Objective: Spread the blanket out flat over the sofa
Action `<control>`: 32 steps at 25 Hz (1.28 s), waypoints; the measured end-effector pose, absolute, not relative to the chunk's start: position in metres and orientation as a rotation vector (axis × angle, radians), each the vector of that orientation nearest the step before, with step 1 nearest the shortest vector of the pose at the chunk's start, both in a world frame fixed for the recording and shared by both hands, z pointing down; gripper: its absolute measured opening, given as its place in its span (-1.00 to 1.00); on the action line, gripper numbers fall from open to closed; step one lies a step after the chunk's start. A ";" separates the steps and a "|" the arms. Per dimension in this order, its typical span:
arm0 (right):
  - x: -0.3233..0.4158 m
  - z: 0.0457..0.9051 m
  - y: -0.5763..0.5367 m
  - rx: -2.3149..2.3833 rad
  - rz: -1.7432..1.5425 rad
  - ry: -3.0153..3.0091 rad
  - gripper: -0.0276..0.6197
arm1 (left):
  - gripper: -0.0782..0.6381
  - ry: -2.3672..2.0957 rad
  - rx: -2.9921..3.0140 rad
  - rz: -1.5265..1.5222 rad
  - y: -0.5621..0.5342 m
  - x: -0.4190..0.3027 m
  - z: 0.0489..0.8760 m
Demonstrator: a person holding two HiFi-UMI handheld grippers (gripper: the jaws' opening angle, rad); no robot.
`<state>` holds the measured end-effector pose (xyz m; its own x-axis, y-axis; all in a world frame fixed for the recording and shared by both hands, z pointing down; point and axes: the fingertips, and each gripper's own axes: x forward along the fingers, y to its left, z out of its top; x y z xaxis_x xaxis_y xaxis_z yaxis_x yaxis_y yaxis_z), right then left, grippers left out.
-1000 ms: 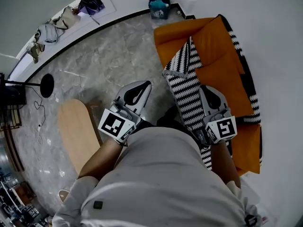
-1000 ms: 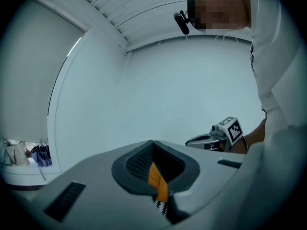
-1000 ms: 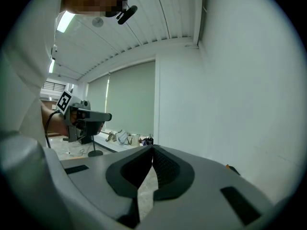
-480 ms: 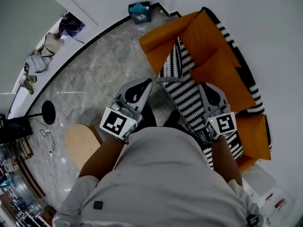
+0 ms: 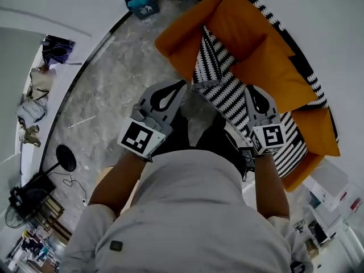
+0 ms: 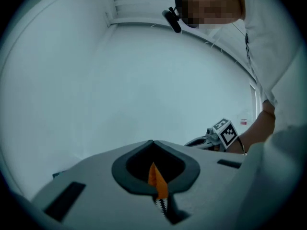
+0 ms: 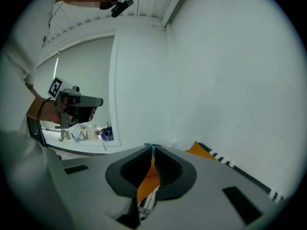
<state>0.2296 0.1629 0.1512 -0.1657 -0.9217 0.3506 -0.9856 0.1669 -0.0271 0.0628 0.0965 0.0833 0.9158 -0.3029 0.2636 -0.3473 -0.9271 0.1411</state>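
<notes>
Both pairs of jaws are pressed almost together on cloth. The left gripper pinches a thin fold of the orange-backed zigzag blanket and the right gripper pinches another (orange and striped fabric fills each slit). Two grips set apart likely let the near edge be drawn taut. The blanket lies rumpled over the sofa, with a folded band showing its striped side.
</notes>
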 end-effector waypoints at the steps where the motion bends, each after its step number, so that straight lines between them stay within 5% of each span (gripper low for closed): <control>1: 0.231 0.163 0.157 1.852 0.381 -2.167 -0.82 | -0.76 -0.471 2.888 0.365 0.089 0.064 0.094; 17: 0.261 0.545 0.100 1.737 0.836 -1.868 -0.42 | -0.76 -0.478 2.741 0.481 0.023 0.088 0.360; 29: 0.270 0.741 0.115 1.582 0.936 -1.604 -0.39 | -0.76 -0.489 2.654 0.550 0.020 0.093 0.481; 32: 0.275 0.747 0.121 1.588 0.904 -1.561 -0.62 | -0.76 -0.473 2.641 0.574 0.022 0.090 0.490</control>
